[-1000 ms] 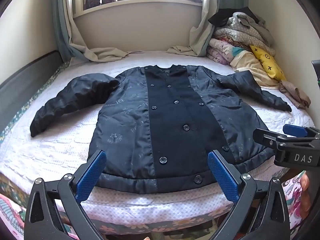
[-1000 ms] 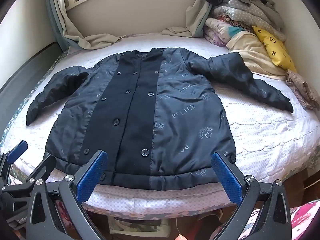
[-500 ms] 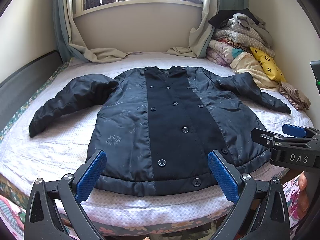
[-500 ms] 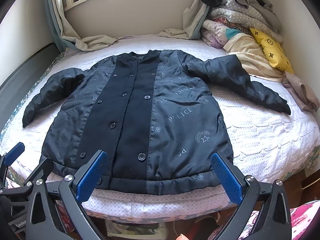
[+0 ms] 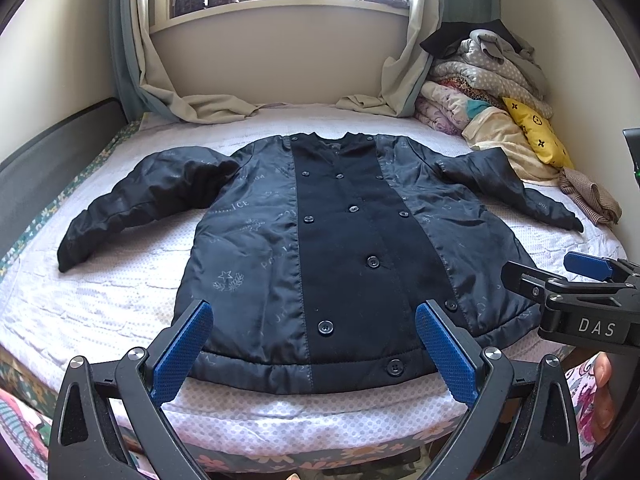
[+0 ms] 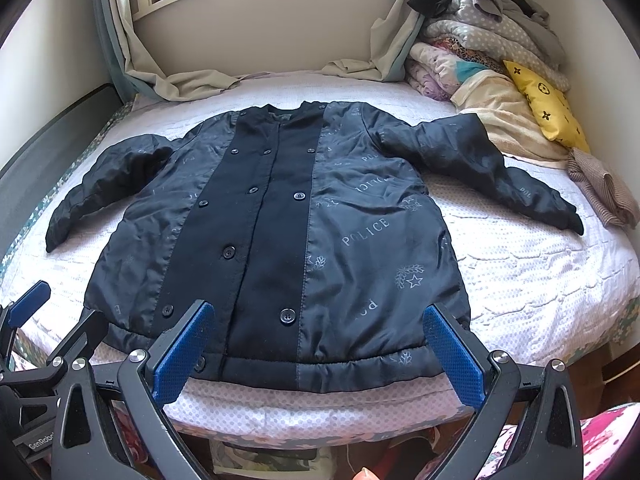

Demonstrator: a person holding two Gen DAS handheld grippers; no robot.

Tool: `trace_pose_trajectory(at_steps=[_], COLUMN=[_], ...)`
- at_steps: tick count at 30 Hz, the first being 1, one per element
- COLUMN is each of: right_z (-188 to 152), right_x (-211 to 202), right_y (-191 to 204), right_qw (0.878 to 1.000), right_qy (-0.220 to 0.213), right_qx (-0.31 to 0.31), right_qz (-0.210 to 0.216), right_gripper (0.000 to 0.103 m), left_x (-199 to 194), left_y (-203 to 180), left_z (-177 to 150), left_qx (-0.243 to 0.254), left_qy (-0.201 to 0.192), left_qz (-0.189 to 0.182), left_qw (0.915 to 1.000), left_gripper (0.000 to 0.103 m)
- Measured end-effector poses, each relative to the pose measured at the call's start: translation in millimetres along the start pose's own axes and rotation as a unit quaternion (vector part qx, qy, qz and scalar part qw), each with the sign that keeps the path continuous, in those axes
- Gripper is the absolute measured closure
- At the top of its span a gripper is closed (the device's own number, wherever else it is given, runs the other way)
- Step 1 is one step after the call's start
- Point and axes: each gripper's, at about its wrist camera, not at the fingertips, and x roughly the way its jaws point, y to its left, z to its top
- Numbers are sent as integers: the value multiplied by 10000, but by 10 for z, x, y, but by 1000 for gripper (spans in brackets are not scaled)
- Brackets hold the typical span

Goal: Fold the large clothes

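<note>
A large dark navy padded coat (image 5: 320,248) (image 6: 280,232) lies flat and face up on the bed, buttoned, with both sleeves spread out sideways and its hem toward me. My left gripper (image 5: 314,350) is open, hovering just above the hem with nothing between its blue pads. My right gripper (image 6: 316,350) is also open over the hem, empty. The right gripper (image 5: 568,280) also shows at the right edge of the left wrist view, and the left gripper (image 6: 40,320) at the left edge of the right wrist view.
The bed (image 5: 120,300) has a white dotted cover. A pile of folded bedding and clothes (image 5: 488,92) with a yellow pillow (image 5: 536,136) fills the far right corner. Curtains (image 5: 192,104) drape onto the far edge under the window. A dark bed rail (image 5: 48,152) runs along the left.
Both grippers have lifted and eased back a little, so the coat sits slightly lower and farther in view. The coat has not moved and both stay open.
</note>
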Motion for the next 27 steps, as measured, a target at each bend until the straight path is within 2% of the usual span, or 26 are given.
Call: trace_pose_trajectory(at_steps=[27], right_z=[-2], right_x=[4], right_y=[-5], right_qw=[10000], right_qy=[-6], right_qx=[22], right_qz=[18], right_gripper=[0], left_x=[40], left_y=[40], left_z=[-17], left_qx=[-23], left_qy=[44], left_qz=[7], left_qw=[10000], left_gripper=[0])
